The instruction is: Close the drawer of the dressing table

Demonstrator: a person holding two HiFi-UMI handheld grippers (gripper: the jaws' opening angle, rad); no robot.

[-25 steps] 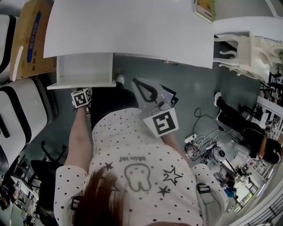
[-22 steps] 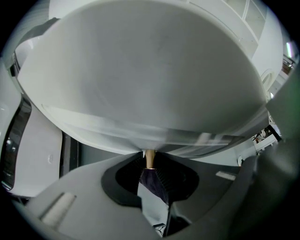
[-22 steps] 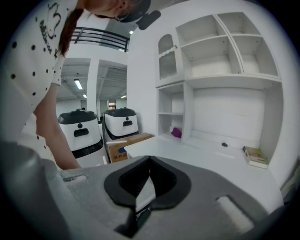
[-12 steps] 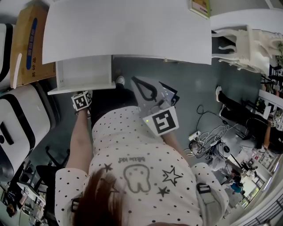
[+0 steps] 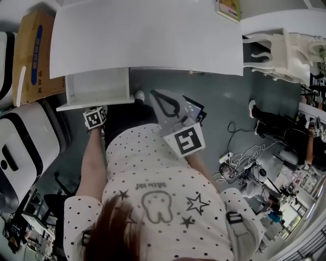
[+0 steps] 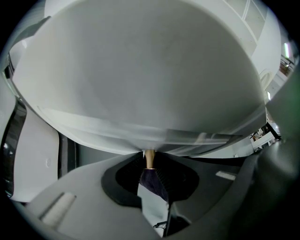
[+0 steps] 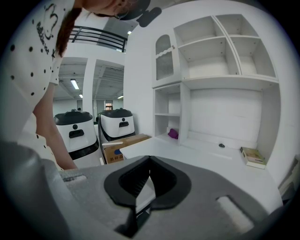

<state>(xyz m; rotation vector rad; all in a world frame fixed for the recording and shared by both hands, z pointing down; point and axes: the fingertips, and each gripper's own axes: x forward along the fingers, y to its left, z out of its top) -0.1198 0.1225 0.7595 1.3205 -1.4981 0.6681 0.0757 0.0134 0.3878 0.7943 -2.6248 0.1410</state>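
The white dressing table [image 5: 147, 35] fills the top of the head view. Its drawer [image 5: 97, 86] stands pulled out at the left, empty inside. My left gripper [image 5: 96, 109] is at the drawer's front panel [image 6: 150, 79], pointing steeply down. In the left gripper view the jaws are shut on the small tan drawer knob [image 6: 150, 158]. My right gripper [image 5: 156, 95] hangs in the air to the right of the drawer, below the table edge. Its jaws [image 7: 149, 158] are shut with nothing between them.
A cardboard box [image 5: 33, 51] and black-and-white machines [image 5: 25, 137] stand left of the table. A white chair [image 5: 277, 51] is at the right. A book [image 5: 227, 9] lies on the tabletop, with shelves [image 7: 220, 51] above. Cables [image 5: 239, 163] lie on the floor.
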